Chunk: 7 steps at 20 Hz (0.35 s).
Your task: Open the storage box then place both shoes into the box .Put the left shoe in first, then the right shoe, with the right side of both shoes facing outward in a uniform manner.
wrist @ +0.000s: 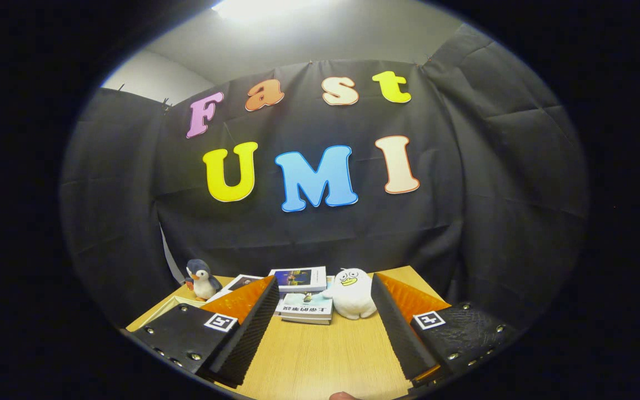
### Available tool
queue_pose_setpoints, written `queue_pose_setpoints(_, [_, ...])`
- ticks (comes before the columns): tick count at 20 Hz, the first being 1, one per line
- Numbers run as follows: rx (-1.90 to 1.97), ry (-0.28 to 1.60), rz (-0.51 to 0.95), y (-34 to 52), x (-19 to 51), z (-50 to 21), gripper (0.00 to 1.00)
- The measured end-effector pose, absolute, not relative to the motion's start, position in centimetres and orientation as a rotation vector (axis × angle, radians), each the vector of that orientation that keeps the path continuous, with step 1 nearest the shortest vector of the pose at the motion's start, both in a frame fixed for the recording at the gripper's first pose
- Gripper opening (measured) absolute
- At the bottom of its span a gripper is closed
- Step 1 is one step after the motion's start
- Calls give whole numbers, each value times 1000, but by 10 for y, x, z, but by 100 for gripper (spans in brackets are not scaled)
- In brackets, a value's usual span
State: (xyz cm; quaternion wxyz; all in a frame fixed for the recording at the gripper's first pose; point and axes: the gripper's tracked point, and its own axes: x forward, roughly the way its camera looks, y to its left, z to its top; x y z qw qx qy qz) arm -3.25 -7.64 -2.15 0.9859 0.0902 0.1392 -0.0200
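Hovering over the counter [320, 355], gripper [323, 316] with jaws spread wide, gripping nothing; beyond them, left to right: penguin toy [202, 280], books [301, 294], white plush [351, 293] just ahead between the jaws; shoes and box can't be made out.

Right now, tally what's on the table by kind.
Plush toys: 2, a penguin and a white one
Books: at least 3
Total: at least 5
Gripper open, holding nothing, table bare between its fingers.
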Motion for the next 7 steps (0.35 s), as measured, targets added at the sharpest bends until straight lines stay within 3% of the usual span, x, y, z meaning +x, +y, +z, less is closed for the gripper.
queue_pose_setpoints(7, [185, 277, -42, -84, -35, -25, 100])
